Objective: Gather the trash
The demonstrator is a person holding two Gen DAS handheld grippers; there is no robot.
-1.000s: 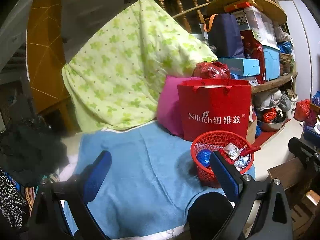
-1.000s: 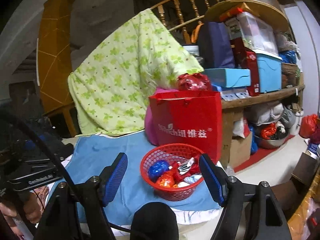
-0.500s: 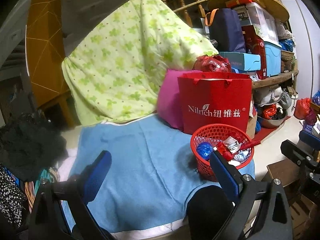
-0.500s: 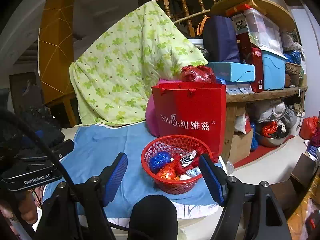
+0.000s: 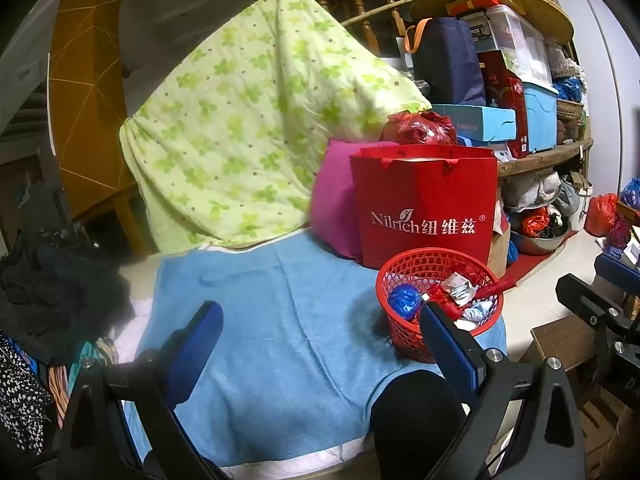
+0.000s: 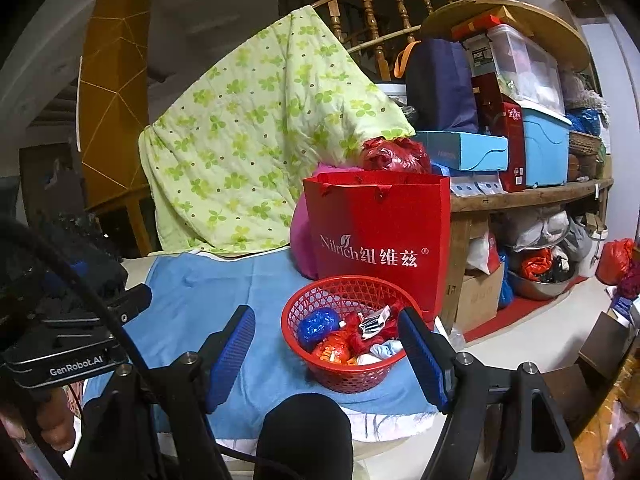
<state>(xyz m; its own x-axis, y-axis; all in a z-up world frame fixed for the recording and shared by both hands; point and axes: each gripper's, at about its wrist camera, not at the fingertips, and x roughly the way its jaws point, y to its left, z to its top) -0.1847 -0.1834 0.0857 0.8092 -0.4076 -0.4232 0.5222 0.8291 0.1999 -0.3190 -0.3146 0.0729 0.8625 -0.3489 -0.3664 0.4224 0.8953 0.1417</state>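
Observation:
A red plastic basket [image 5: 404, 268] [image 6: 344, 376] stands at the right end of a blue towel [image 5: 272, 312] [image 6: 200, 296]. It holds crumpled trash: a blue ball [image 6: 318, 322], red and orange wrappers [image 6: 340, 350], a silver wrapper [image 6: 372, 320]. My left gripper [image 5: 316, 340] is open and empty, held back over the towel, left of the basket. My right gripper [image 6: 326, 350] is open and empty, its blue fingers [image 6: 420, 356] on either side of the basket in view but nearer the camera.
A red paper bag [image 5: 424, 200] [image 6: 380, 236] stands just behind the basket, with a pink cushion [image 5: 332, 204] and green quilt [image 5: 248, 128] behind. Cluttered shelves [image 6: 528, 192] stand right. The left gripper's body [image 6: 68, 344] shows at left of the right view.
Both views have drawn slightly back and up from the basket. Both grippers stay open and nothing was taken or let go.

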